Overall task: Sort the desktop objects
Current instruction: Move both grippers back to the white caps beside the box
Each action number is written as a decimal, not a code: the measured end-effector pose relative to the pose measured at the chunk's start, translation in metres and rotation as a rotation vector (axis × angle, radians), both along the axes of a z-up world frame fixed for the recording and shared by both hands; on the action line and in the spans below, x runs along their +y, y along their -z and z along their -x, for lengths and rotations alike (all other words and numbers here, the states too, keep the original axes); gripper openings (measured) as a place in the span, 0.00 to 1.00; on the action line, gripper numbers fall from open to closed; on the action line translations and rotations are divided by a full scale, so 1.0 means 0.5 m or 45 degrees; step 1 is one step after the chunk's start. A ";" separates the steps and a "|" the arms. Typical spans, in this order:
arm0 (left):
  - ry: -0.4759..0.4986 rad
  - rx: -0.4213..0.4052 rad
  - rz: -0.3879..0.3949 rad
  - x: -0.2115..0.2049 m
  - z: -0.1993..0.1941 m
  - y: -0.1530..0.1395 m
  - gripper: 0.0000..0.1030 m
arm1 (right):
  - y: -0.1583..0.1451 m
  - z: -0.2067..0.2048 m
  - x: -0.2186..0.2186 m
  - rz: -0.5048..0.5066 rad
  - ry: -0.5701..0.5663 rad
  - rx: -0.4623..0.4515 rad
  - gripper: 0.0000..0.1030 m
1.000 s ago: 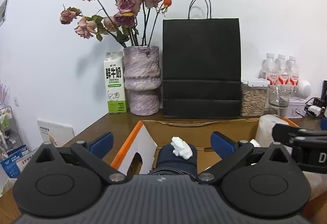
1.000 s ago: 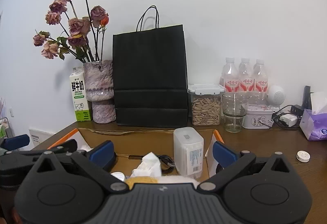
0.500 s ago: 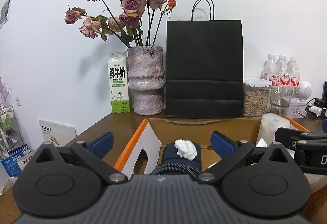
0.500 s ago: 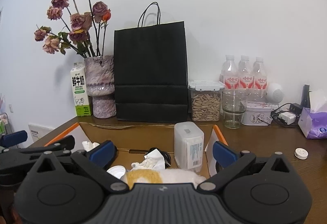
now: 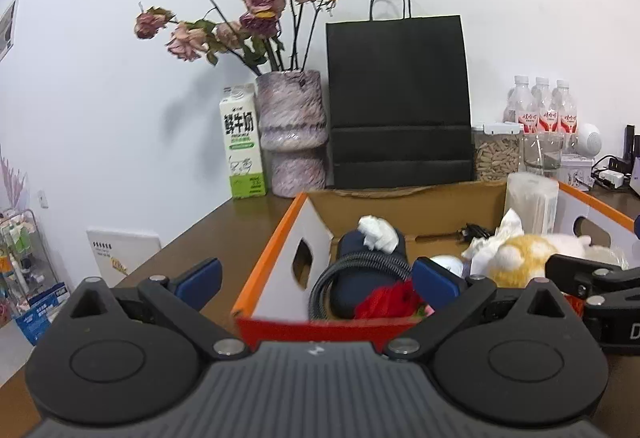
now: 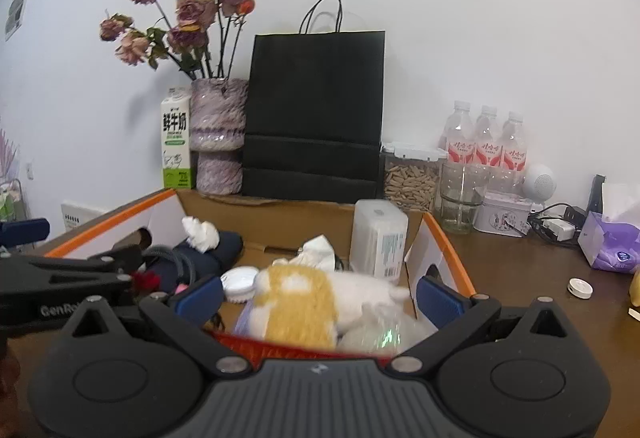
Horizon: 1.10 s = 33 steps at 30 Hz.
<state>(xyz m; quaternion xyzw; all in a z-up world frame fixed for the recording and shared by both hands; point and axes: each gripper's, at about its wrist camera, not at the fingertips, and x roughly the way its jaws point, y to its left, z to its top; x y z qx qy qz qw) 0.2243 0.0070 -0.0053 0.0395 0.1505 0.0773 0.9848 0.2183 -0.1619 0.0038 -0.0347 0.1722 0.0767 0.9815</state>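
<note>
Left gripper (image 5: 316,280), right gripper (image 6: 318,294): jaws spread, empty, over box (image 6: 444,250). Risk: finger snags plush (image 6: 316,298) or cable (image 5: 360,264), dragging contents out.

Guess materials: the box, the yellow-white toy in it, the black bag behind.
Box: corrugated cardboard, going by the raw brown inner walls; the flaps are printed white with orange edges, matte. Toy: plush, probably synthetic pile; fuzzy nap, soft outline. Black bag: looks like matte paper, standing stiff with sharp horizontal fold creases; handles seem to be thin twisted cord.
</note>
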 end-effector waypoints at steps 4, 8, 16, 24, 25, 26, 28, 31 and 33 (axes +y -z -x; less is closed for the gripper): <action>-0.008 -0.012 0.027 0.017 0.033 0.002 1.00 | 0.004 0.031 -0.007 -0.007 -0.003 -0.005 1.00; -0.003 -0.030 0.034 0.027 0.069 0.005 1.00 | 0.017 0.067 -0.004 0.034 -0.014 -0.013 1.00; -0.019 -0.005 0.117 0.063 0.108 0.009 1.00 | 0.025 0.124 -0.003 0.029 -0.048 -0.005 1.00; 0.050 0.170 0.121 0.104 0.111 0.022 1.00 | 0.035 0.144 -0.001 0.027 -0.080 0.122 1.00; 0.057 0.199 0.121 0.109 0.107 0.025 1.00 | 0.037 0.141 -0.001 0.031 -0.072 0.142 1.00; 0.063 0.225 0.124 0.115 0.103 0.028 1.00 | 0.039 0.137 -0.003 0.027 -0.056 0.161 1.00; 0.069 0.263 0.127 0.125 0.097 0.033 1.00 | 0.042 0.128 -0.017 -0.009 -0.024 0.198 1.00; 0.080 0.324 0.107 0.132 0.089 0.041 1.00 | 0.049 0.113 -0.038 -0.049 0.012 0.259 0.98; 0.089 0.350 0.089 0.133 0.082 0.045 0.98 | 0.053 0.107 -0.049 -0.055 0.029 0.280 0.97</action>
